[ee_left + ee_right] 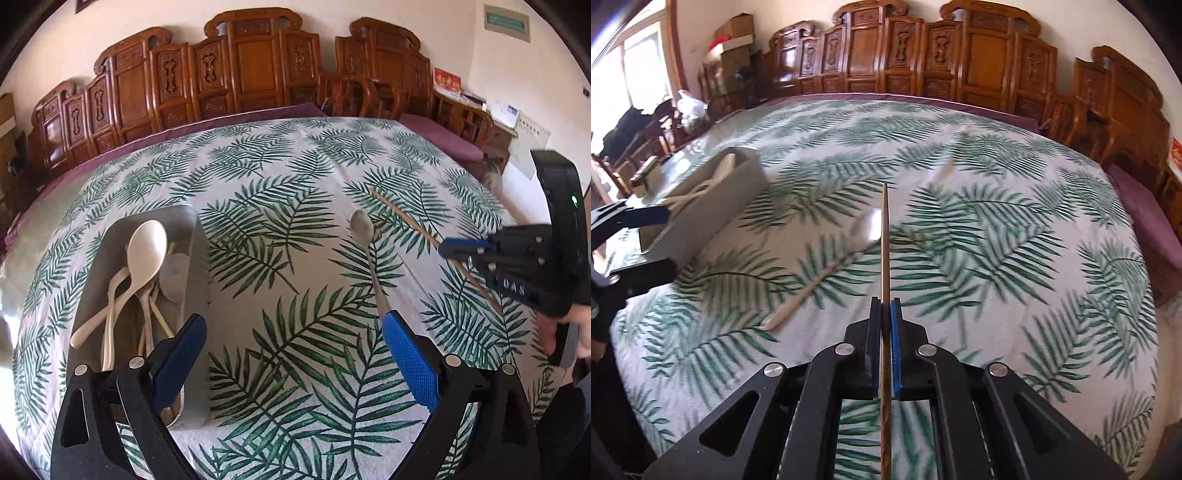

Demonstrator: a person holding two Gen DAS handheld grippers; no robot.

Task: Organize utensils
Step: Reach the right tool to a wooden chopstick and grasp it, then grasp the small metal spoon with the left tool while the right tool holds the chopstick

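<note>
My left gripper (293, 332) is open and empty above the leaf-print cloth, between a grey tray (195, 258) on its left and a metal spoon (364, 229) on its right. The tray holds several white spoons (146, 251) and chopsticks. The metal spoon lies on the cloth, bowl pointing away; in the right wrist view (827, 273) it is blurred. My right gripper (885, 302) is shut on a wooden chopstick (885, 240), which points forward above the cloth. In the left wrist view the right gripper (448, 245) holds this chopstick (406, 218) at the right. The tray also shows in the right wrist view (735, 184).
The table (295, 166) has a leaf-print cloth and a purple edge. Carved wooden chairs (236, 66) line its far side. Boxes (735, 37) and a bag (690, 107) stand at the far left. A side table with papers (506, 114) is at the right.
</note>
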